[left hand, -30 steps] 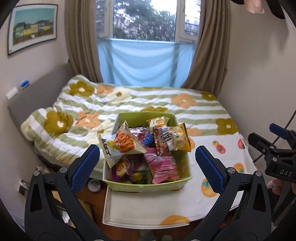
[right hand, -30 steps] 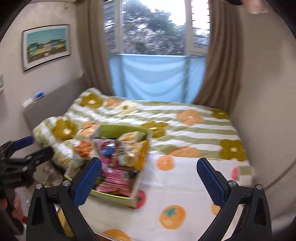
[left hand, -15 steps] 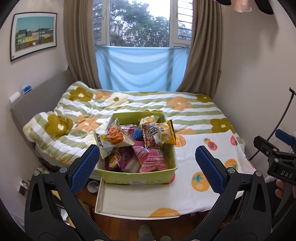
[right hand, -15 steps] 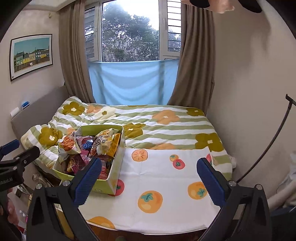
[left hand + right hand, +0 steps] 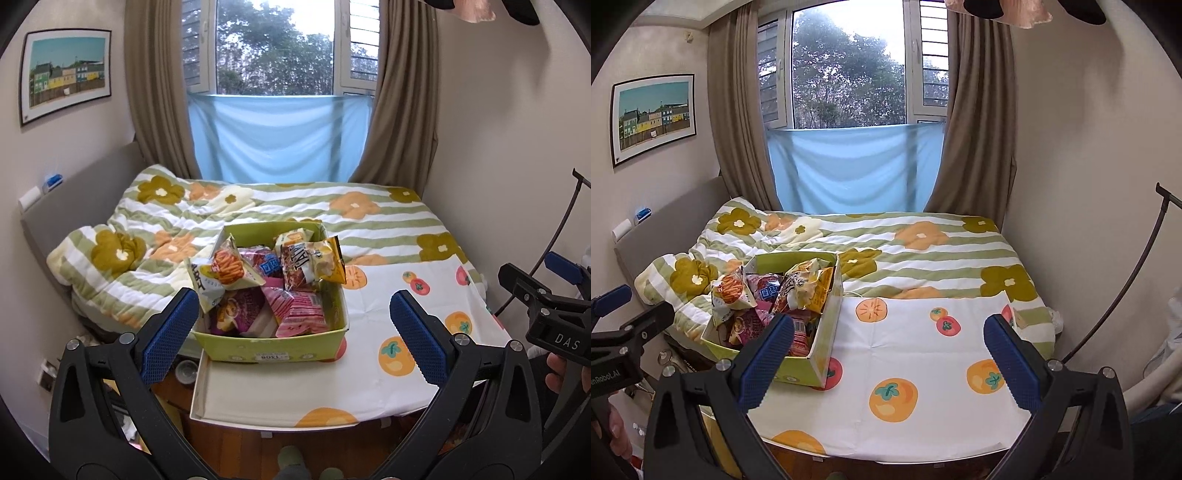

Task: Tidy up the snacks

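Centre of the left wrist frame: a green box [image 5: 271, 345] on the bed's fruit-print cloth [image 5: 406, 332] holds heaped snack packets [image 5: 280, 280], none loose on the cloth, while left gripper [image 5: 293, 332] and right gripper [image 5: 888, 350] both gape wide, empty.

Soft daylight, sharp fisheye views

Light came from the far window [image 5: 279, 48], whose sky patch glared white; the bed [image 5: 369, 221] was evenly lit with faint shadows. Both views were sharp, walls bowed at the edges, and corners were black; a soft shadow marked the right wall [image 5: 1108, 92].
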`<action>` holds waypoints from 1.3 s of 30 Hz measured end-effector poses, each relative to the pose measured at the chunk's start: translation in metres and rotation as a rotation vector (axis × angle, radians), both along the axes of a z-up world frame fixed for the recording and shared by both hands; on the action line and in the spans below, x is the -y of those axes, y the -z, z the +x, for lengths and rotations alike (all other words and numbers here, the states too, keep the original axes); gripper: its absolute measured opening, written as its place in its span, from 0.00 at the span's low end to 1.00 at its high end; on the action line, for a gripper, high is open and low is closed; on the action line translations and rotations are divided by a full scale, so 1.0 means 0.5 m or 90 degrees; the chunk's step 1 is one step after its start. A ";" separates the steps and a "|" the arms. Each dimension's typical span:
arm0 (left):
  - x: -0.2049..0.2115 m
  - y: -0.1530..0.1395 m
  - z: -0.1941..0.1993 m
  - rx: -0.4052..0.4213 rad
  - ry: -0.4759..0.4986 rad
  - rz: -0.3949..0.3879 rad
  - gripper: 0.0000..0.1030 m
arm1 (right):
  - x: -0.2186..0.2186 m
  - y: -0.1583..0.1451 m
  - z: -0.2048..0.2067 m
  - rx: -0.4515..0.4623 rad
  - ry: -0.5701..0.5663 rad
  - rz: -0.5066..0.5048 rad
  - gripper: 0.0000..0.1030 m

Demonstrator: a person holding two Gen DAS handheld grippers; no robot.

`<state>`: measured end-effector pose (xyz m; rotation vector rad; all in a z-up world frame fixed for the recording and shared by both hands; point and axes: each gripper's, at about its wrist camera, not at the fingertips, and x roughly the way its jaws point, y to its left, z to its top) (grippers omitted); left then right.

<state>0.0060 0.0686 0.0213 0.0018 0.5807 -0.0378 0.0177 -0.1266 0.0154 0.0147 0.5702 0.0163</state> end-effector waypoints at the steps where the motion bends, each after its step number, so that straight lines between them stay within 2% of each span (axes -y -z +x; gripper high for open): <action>1: 0.000 0.000 0.000 0.000 0.001 0.000 0.99 | -0.001 0.001 0.001 0.000 0.001 0.000 0.99; 39: 0.005 -0.003 0.020 -0.003 0.001 -0.006 0.99 | 0.003 -0.001 0.009 -0.005 0.009 0.001 0.99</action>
